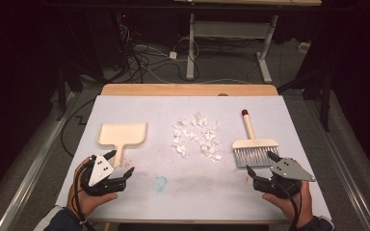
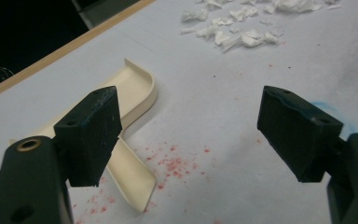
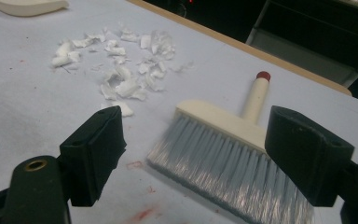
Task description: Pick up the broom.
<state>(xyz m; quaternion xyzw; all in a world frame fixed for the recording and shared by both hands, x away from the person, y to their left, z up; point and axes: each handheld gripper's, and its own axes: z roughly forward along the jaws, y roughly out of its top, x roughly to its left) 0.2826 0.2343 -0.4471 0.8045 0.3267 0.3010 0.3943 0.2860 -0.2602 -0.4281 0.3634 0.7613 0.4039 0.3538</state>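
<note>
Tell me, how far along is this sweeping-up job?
Barely begun. The white paper scraps lie scattered mid-table, none in the dustpan. The left gripper hangs open by the dustpan's handle, the right gripper open beside the brush. Grasping both, sweeping and collecting remain.

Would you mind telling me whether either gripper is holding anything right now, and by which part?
Nothing is held. The left gripper is open beside the dustpan handle; the right gripper is open by the brush bristles.
</note>
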